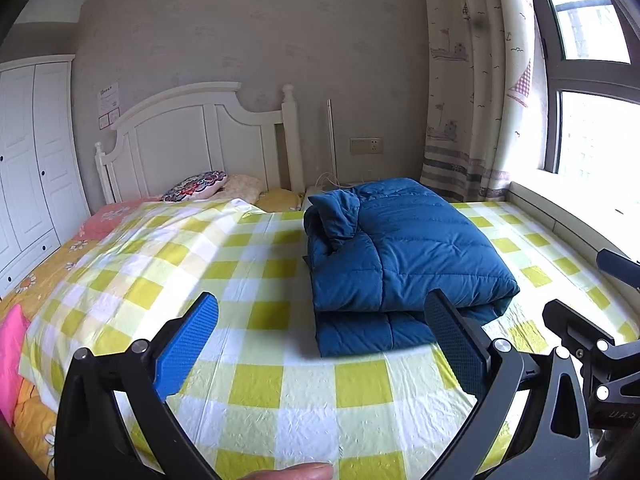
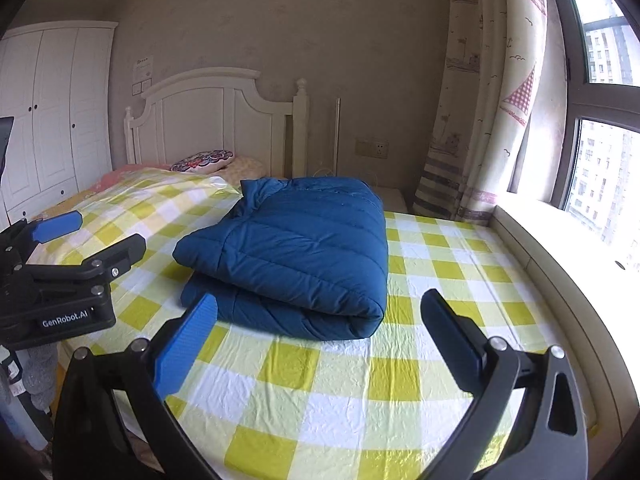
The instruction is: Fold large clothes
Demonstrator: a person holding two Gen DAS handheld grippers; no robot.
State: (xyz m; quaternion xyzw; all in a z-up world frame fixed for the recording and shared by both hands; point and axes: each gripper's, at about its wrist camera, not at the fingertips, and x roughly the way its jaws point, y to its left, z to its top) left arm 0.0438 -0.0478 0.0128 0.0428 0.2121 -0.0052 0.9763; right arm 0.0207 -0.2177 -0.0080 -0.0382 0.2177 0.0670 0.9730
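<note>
A blue quilted down jacket (image 1: 400,252) lies folded in a thick rectangular bundle on the yellow-and-white checked bed cover (image 1: 280,380); it also shows in the right wrist view (image 2: 296,252). My left gripper (image 1: 320,320) is open and empty, held just short of the bundle's near edge, its right finger in front of the bundle's near right corner. My right gripper (image 2: 320,320) is open and empty, in front of the bundle's folded near edge. The left gripper's body (image 2: 60,280) shows at the left of the right wrist view.
A white headboard (image 1: 200,140) and pillows (image 1: 196,186) are at the far end of the bed. A white wardrobe (image 1: 32,160) stands on the left. A curtain (image 1: 472,80), a window (image 1: 592,100) and its sill (image 2: 560,248) run along the right.
</note>
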